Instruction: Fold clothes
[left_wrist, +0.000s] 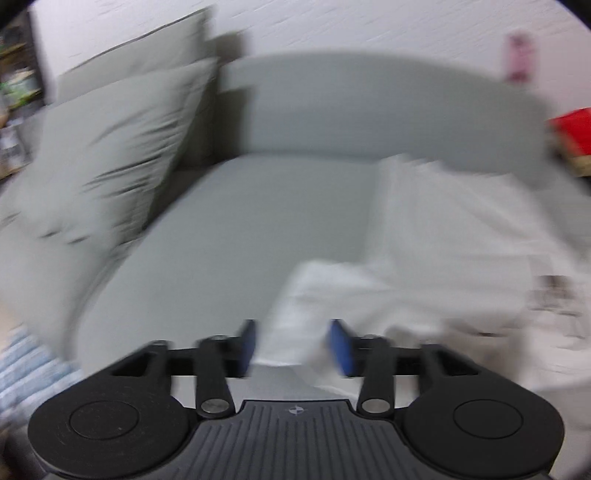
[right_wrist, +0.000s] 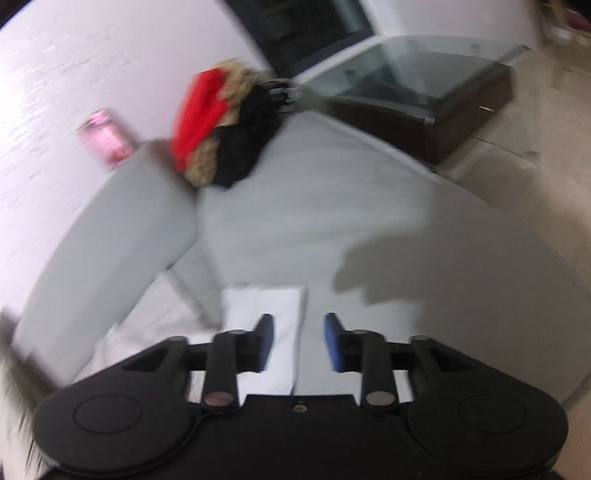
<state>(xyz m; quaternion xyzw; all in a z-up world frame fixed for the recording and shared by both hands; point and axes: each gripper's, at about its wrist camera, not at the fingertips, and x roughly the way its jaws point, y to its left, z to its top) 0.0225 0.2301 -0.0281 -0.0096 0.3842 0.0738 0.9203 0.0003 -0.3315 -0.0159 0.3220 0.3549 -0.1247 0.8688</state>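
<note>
Both tongs (left_wrist: 293, 347) (right_wrist: 299, 341) over white garment (left_wrist: 443, 236).

You get soft, even indoor light in both views, but motion blur smears everything ahead of each hand-held gripper. Fisheye bending curves the edges, corners go black. Ahead of the right hand-held gripper (right_wrist: 298, 341), its shadow (right_wrist: 373, 273) darkens the sofa (right_wrist: 332, 206).

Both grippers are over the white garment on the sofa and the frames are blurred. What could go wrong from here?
1. Left gripper is open with white garment between its pads; closing mid-motion may pinch a bunched layer.
2. Right gripper is open near the cloth edge; it could miss.
</note>
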